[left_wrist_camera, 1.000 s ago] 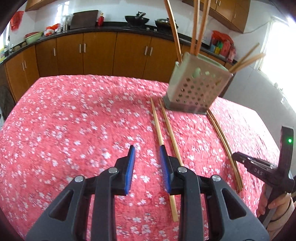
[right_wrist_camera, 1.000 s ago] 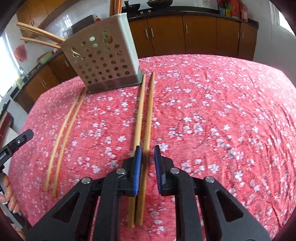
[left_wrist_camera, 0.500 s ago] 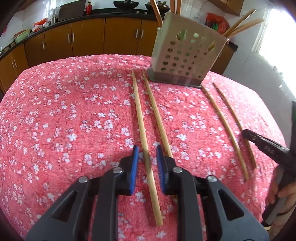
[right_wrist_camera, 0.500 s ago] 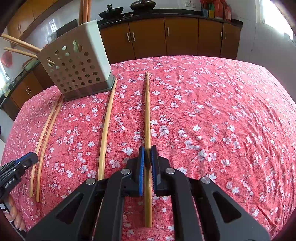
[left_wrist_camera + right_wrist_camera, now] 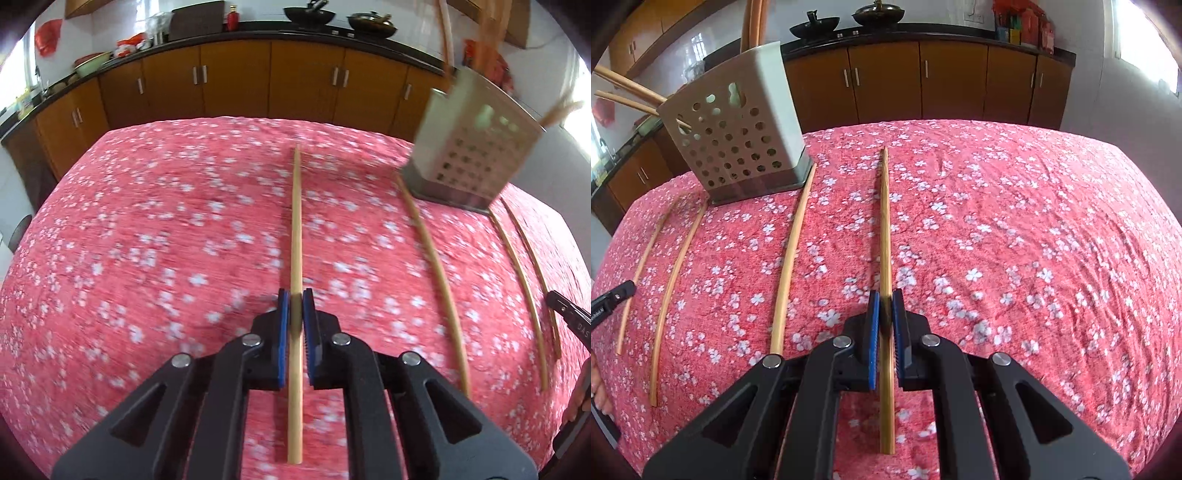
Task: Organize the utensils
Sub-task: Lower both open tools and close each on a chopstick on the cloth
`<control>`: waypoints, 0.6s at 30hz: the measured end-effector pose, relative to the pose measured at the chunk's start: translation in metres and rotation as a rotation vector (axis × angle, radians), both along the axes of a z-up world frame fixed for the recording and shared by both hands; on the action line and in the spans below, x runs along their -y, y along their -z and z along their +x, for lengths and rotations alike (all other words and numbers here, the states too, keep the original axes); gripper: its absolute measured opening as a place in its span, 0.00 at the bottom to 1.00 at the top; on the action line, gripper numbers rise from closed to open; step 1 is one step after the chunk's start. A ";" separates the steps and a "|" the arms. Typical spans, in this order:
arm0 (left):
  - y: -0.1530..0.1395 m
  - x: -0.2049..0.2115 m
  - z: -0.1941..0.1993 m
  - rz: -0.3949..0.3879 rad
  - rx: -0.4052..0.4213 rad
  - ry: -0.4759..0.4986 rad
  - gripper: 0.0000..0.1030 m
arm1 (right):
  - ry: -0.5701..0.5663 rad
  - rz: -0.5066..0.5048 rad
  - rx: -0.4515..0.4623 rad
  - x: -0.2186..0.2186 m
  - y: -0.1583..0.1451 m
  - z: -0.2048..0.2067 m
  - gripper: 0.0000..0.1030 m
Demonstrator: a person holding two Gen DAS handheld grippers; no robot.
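Two grippers each clamp one chopstick lengthwise, the left gripper [image 5: 295,308] and the right gripper [image 5: 885,308], while the perforated holder [image 5: 738,136] stands upper left in the right view, upper right in the left.

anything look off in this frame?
Nothing spilled or broken. Three loose chopsticks lie on the tablecloth beside the holder; inside it, two leaning chopsticks tip far out sideways instead of standing.

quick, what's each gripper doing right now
left gripper: jaws just closed, shut on a chopstick
right gripper: shut on another chopstick
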State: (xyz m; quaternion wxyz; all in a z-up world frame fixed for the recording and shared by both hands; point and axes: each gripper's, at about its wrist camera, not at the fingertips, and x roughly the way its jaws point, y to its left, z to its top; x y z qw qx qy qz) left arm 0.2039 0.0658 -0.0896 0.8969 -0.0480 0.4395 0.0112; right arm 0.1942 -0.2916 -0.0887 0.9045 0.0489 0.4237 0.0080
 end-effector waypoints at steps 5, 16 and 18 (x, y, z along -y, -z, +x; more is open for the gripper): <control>0.000 0.001 -0.001 0.040 0.023 0.014 0.22 | -0.012 -0.031 0.020 -0.002 0.002 0.001 0.09; -0.001 -0.006 -0.002 -0.005 0.029 0.007 0.23 | -0.013 -0.025 0.024 -0.001 0.001 -0.002 0.09; -0.002 -0.005 -0.003 0.001 0.028 0.005 0.23 | -0.013 -0.025 0.023 0.000 0.001 -0.001 0.09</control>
